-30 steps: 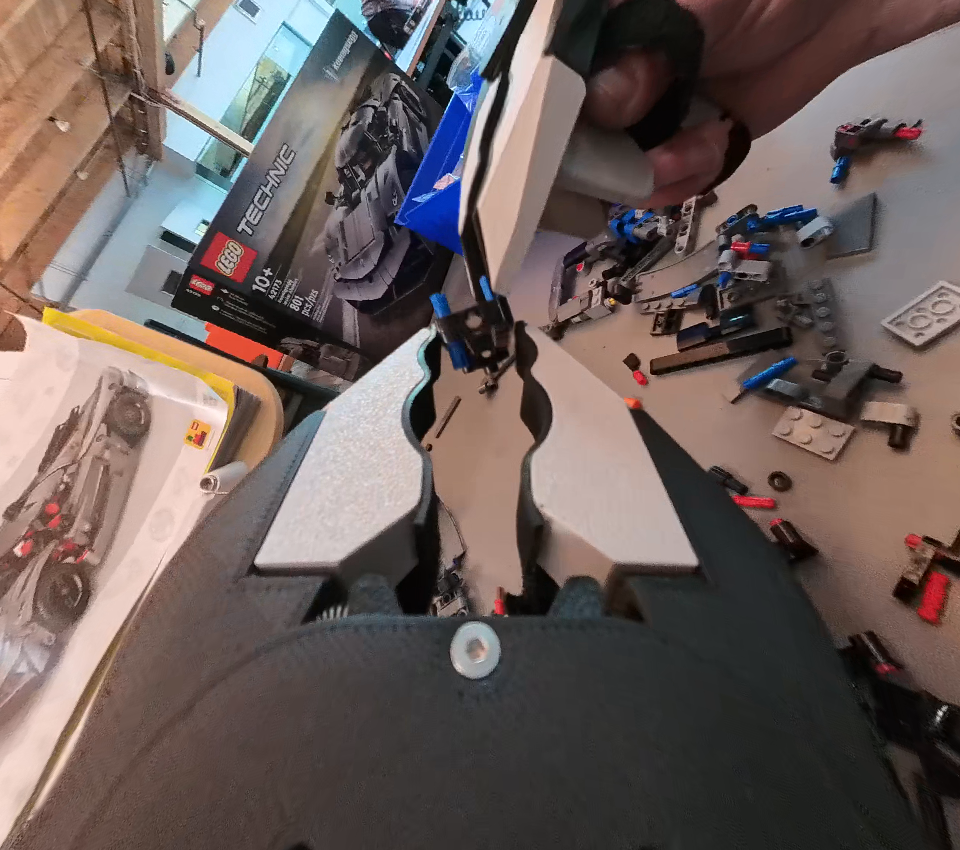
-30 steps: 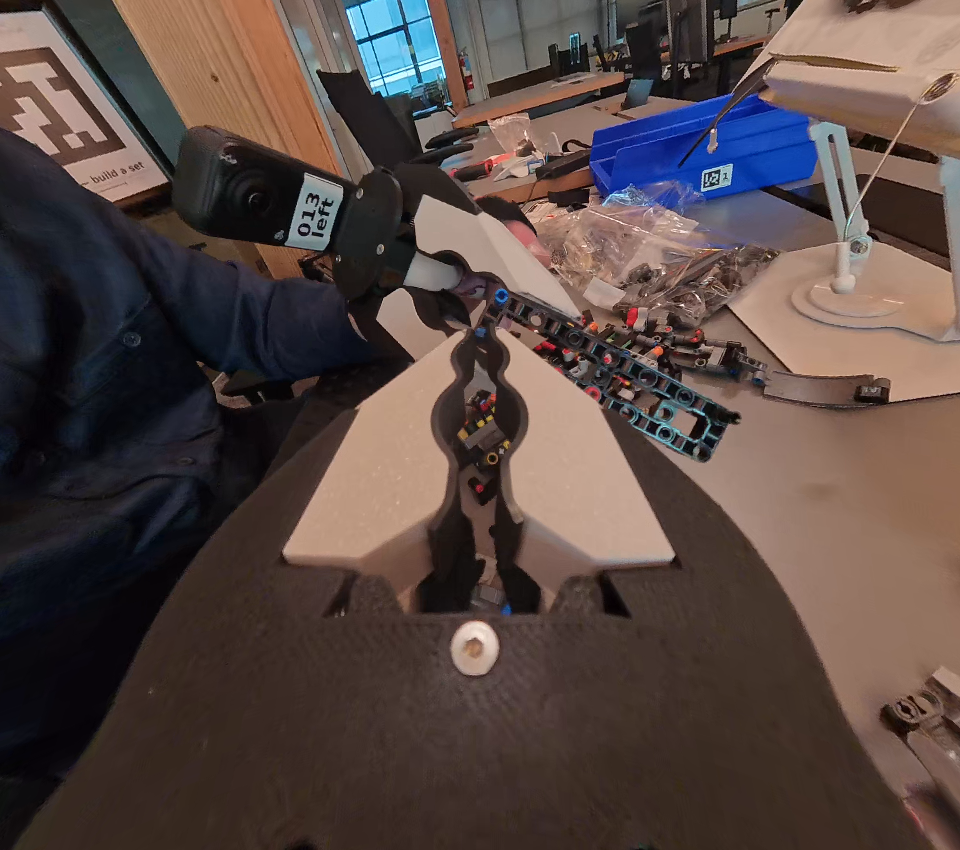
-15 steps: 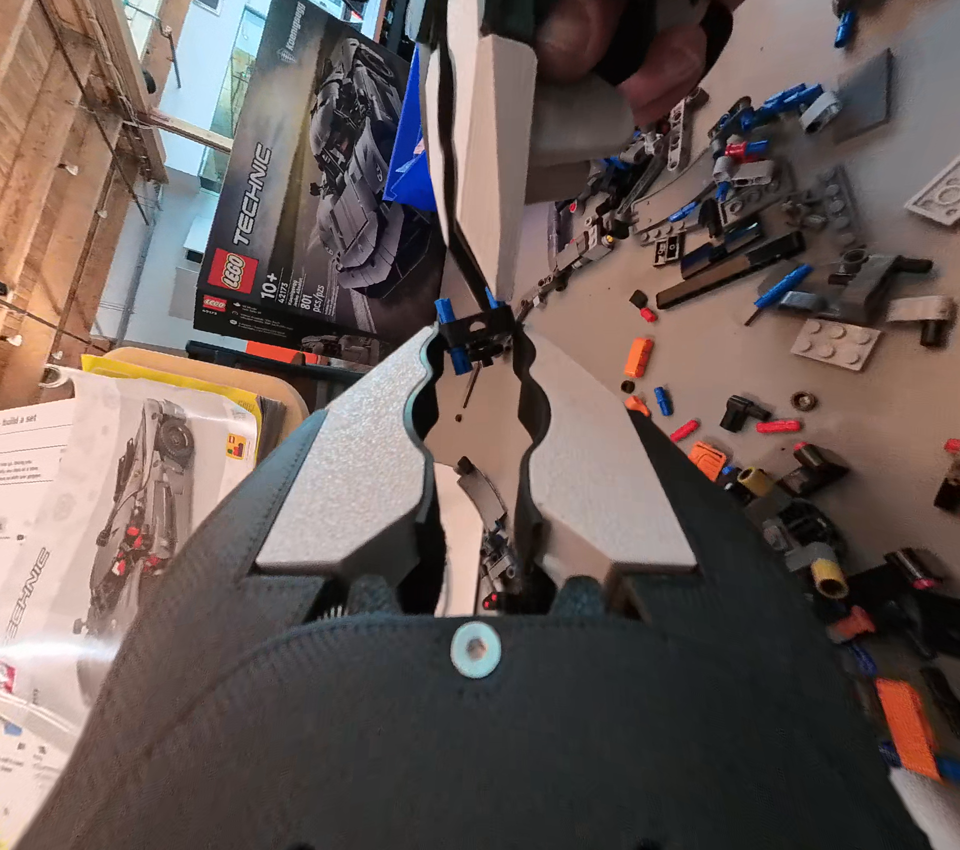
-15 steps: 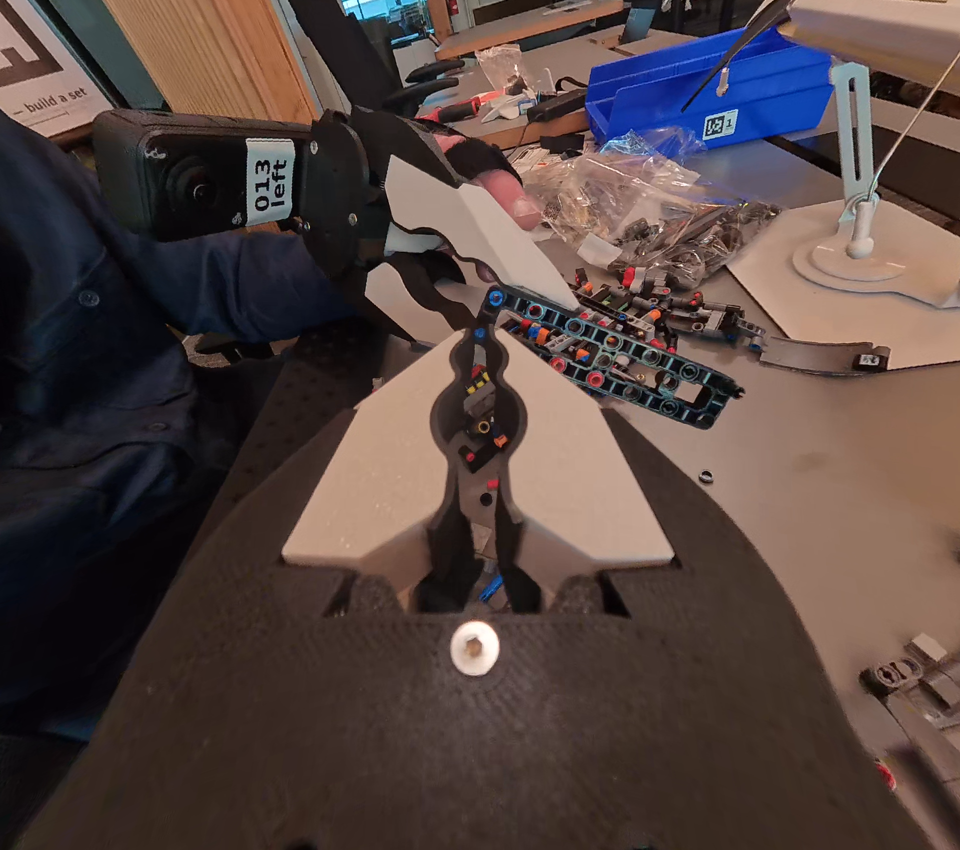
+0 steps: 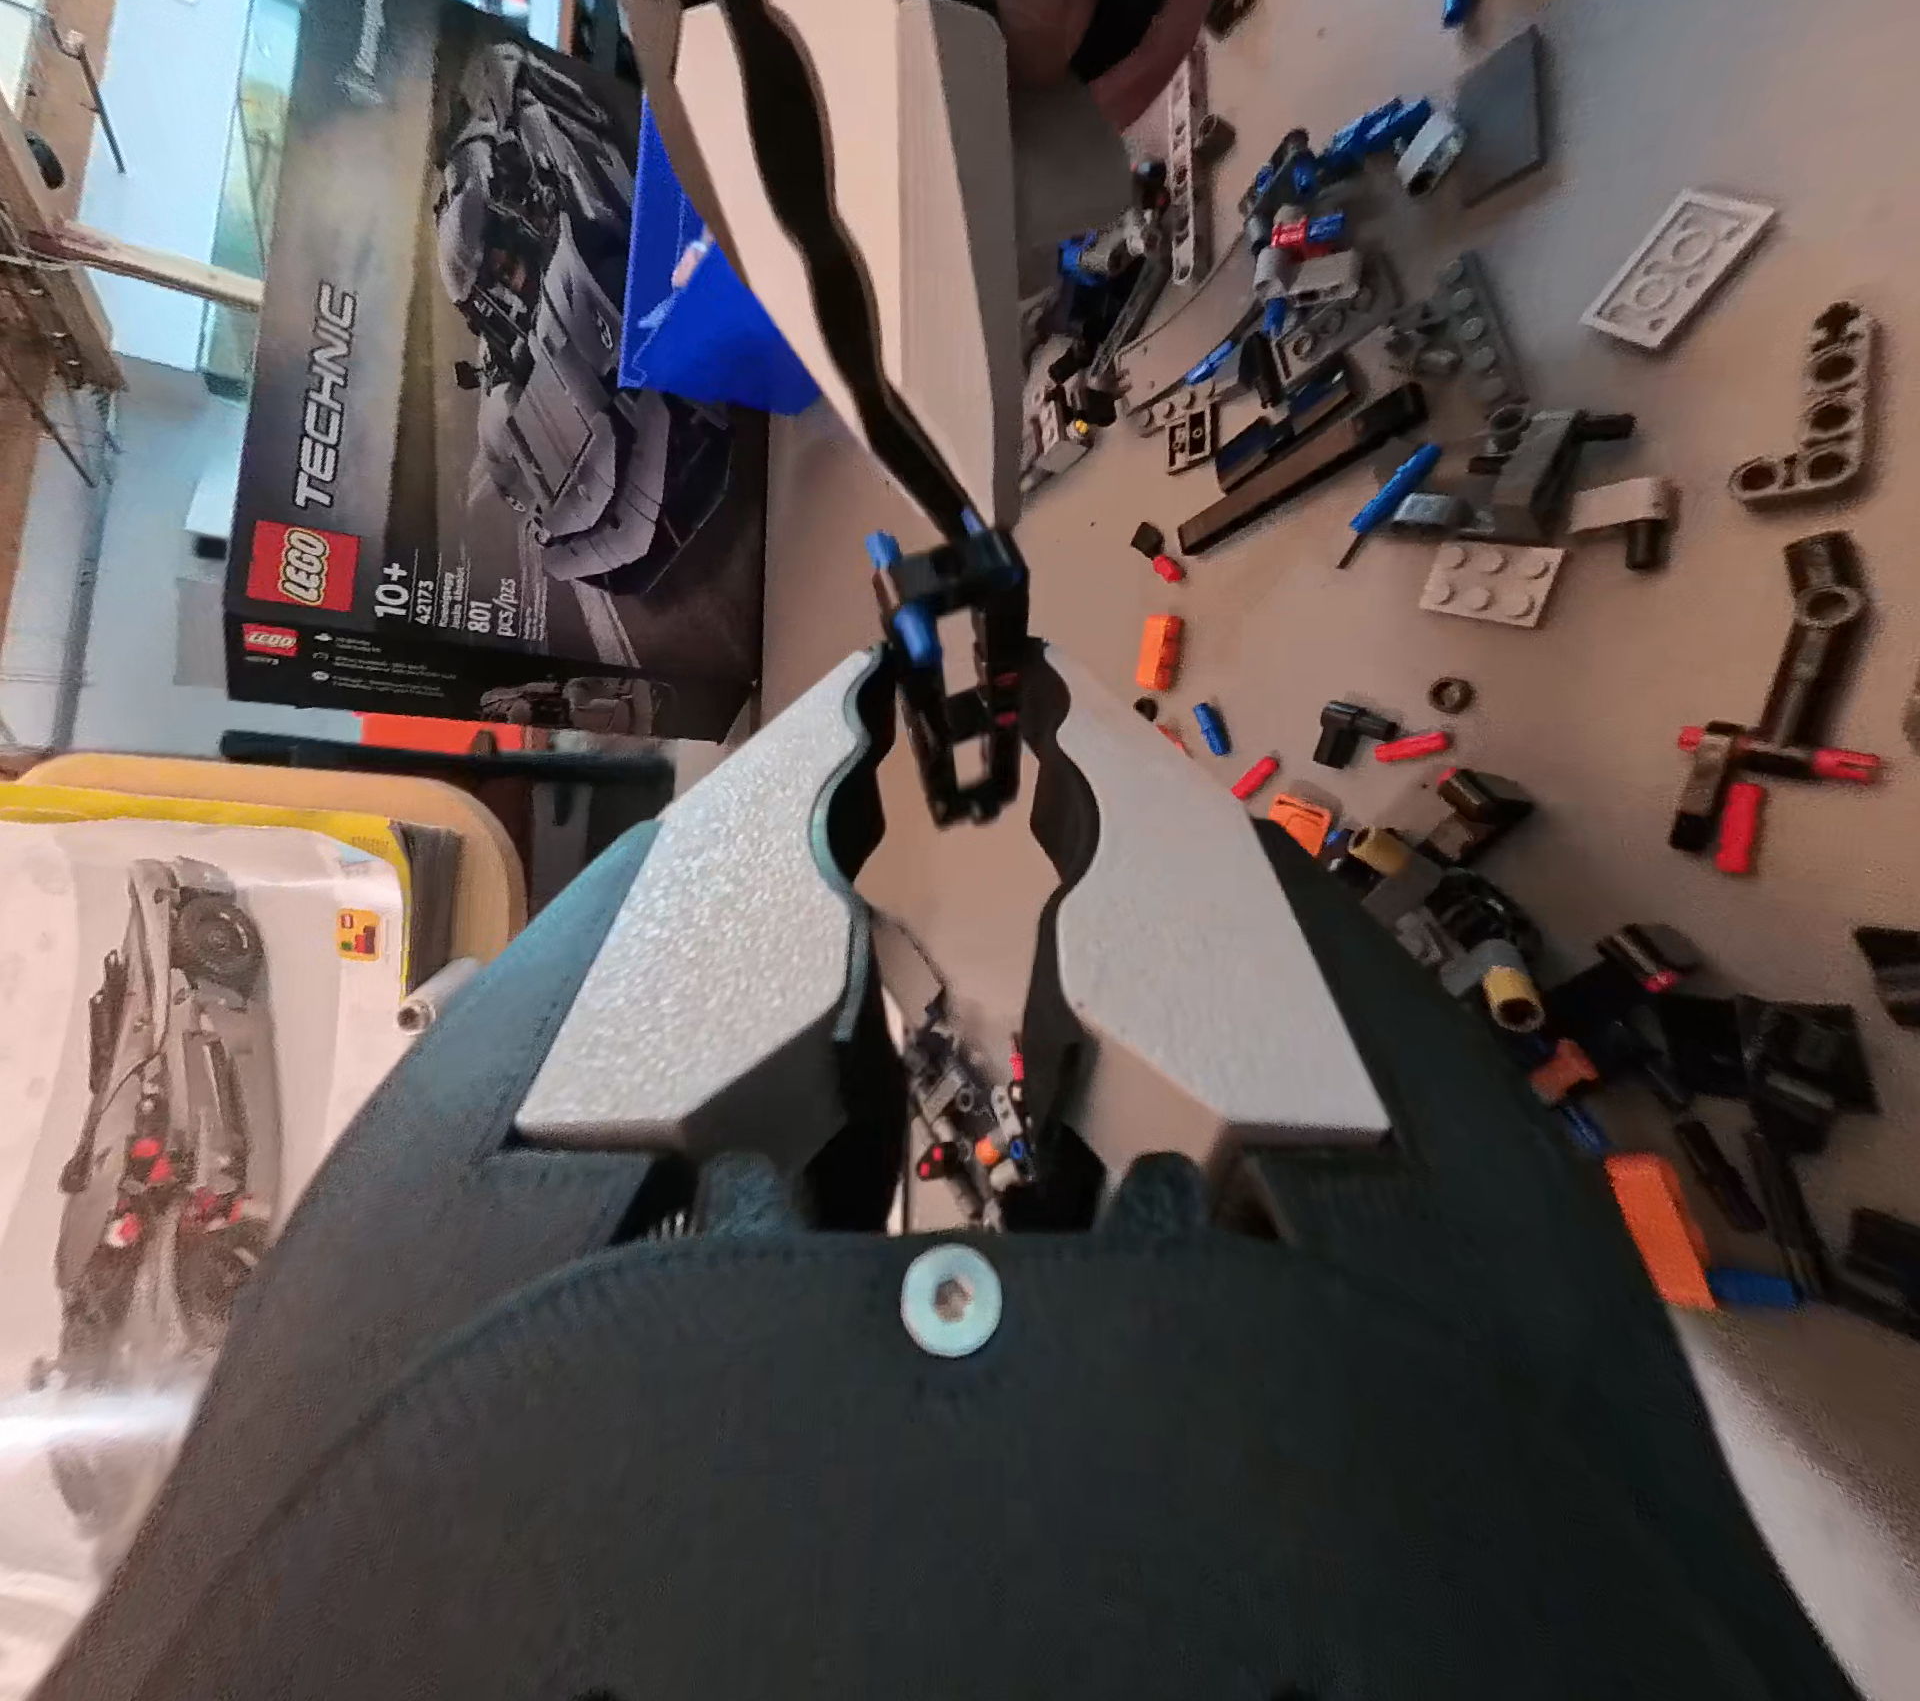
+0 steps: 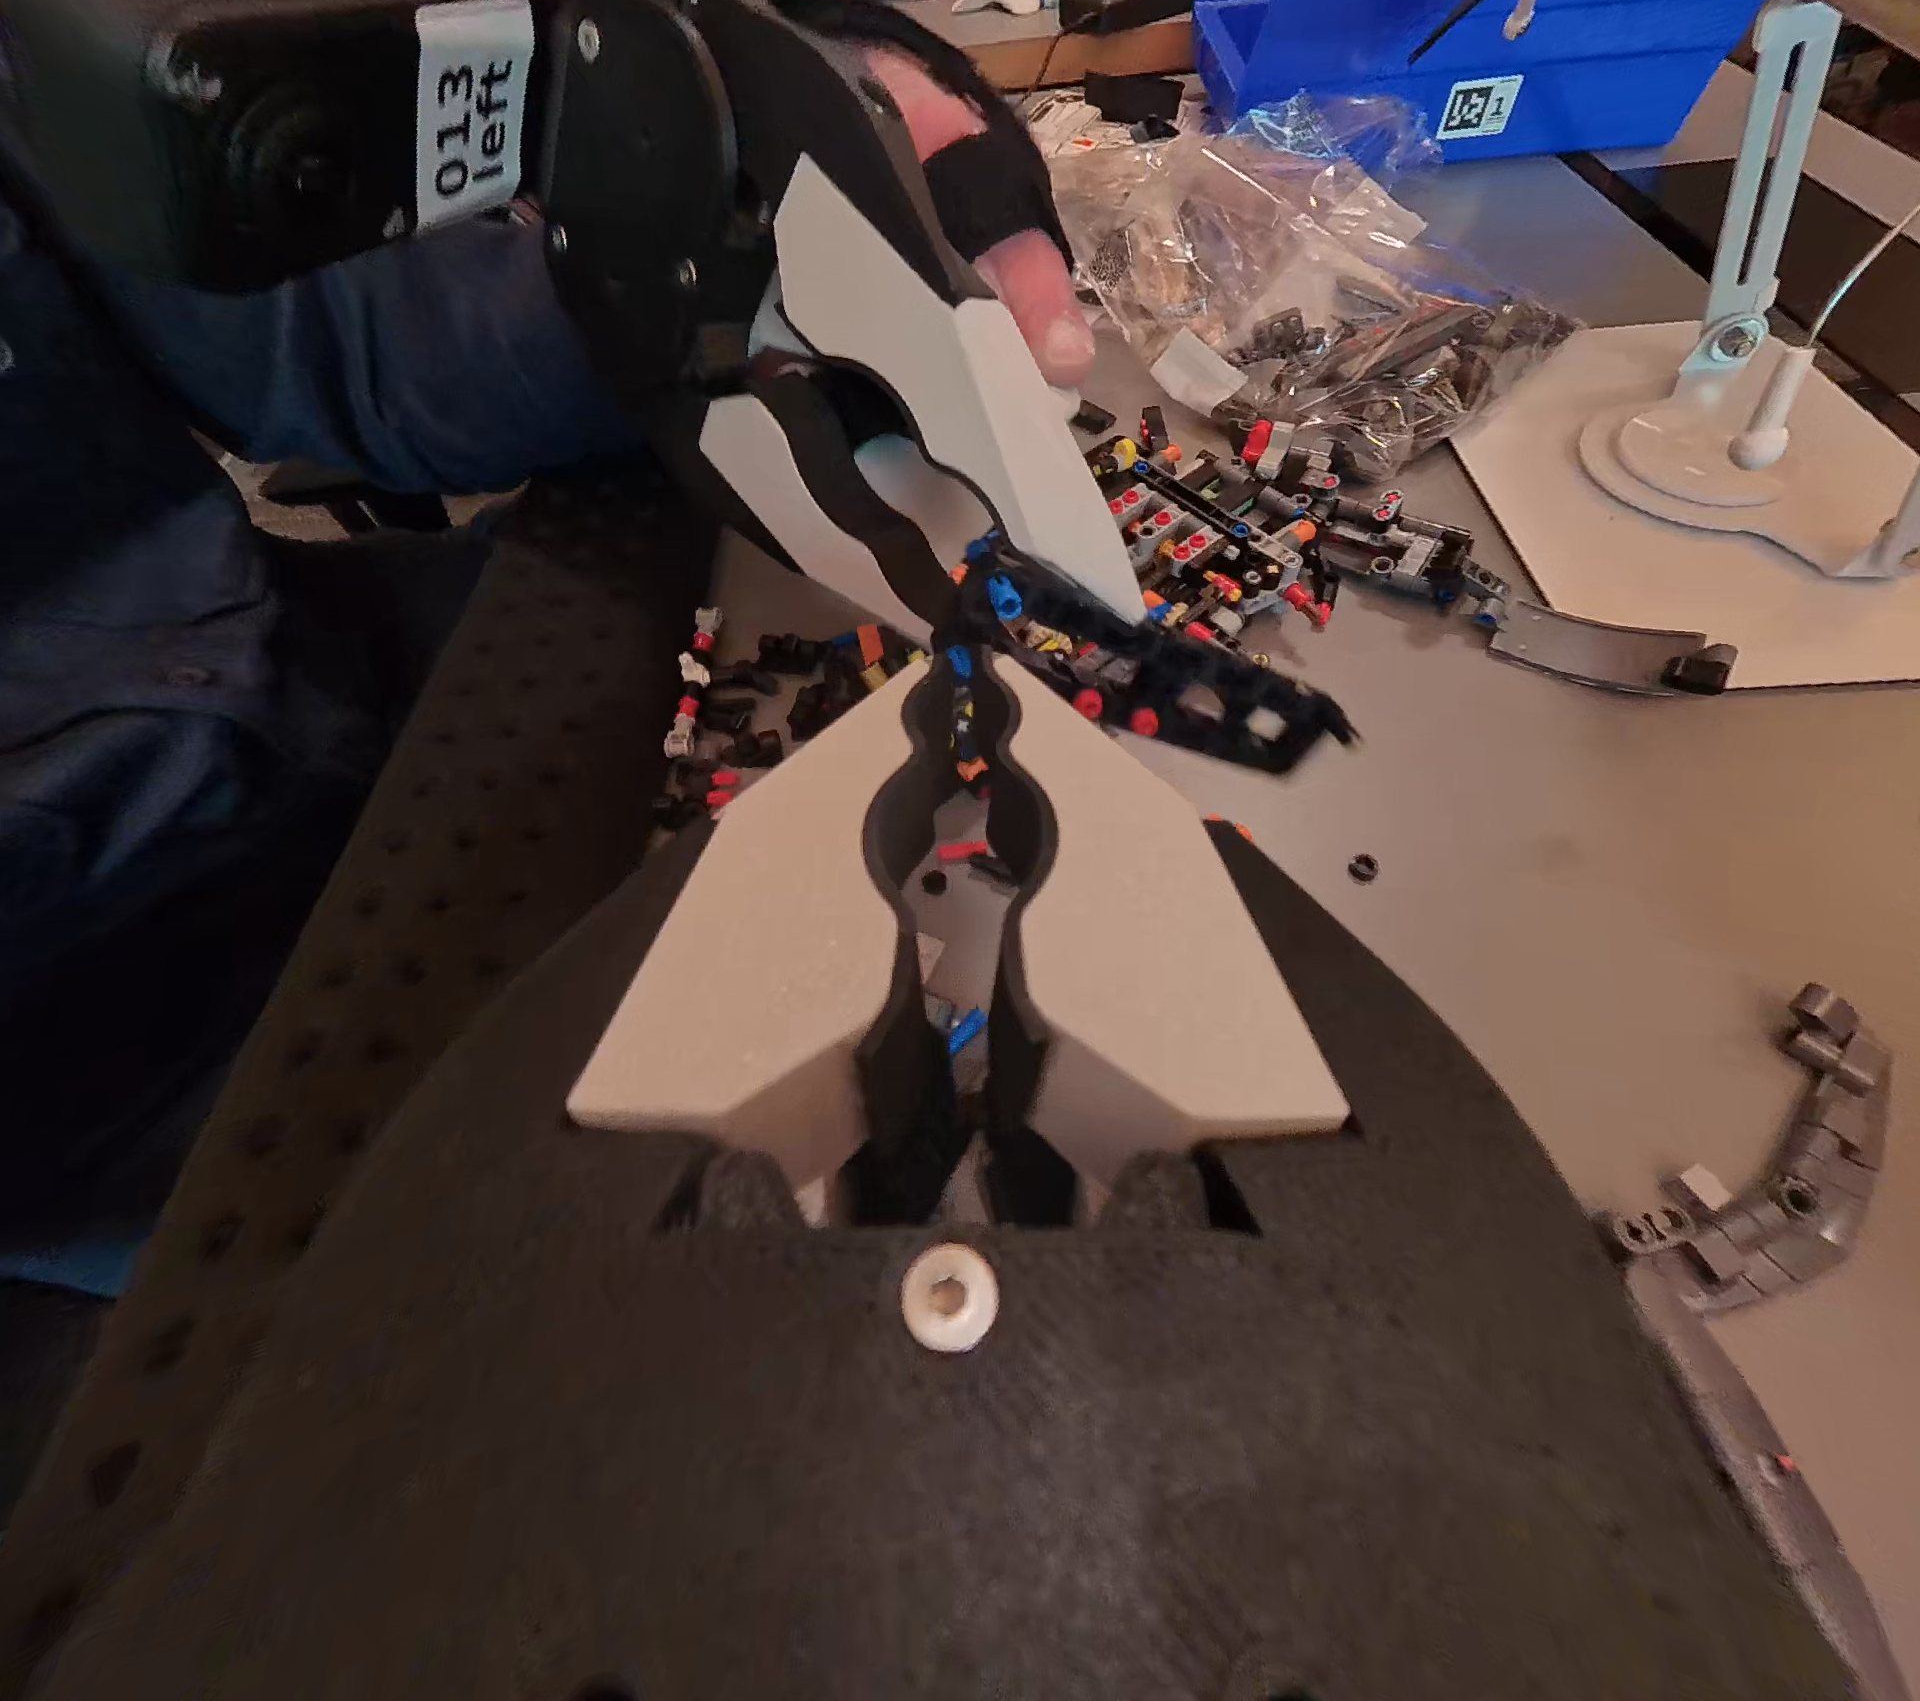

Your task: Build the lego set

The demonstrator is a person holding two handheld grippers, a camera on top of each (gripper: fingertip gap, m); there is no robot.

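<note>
Gripping the black lego frame (image 6: 1174, 685) above the worktop (image 6: 1507, 872), the left gripper (image 5: 961, 664) and right gripper (image 6: 961, 664) each have jaws clamped on one end. A clear bag (image 6: 1299, 280) holds loose dark pieces; the blue bin (image 6: 1455, 10) stands behind, contents hidden.

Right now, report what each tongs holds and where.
Both tongs, left and right, pinch one black pinned lego frame at the same end.

Loose bricks (image 5: 1382, 446) are crowding the table (image 6: 1558, 872) left of the bare stretch; a lamp stand (image 6: 1725, 446) is blocking the far edge.
</note>
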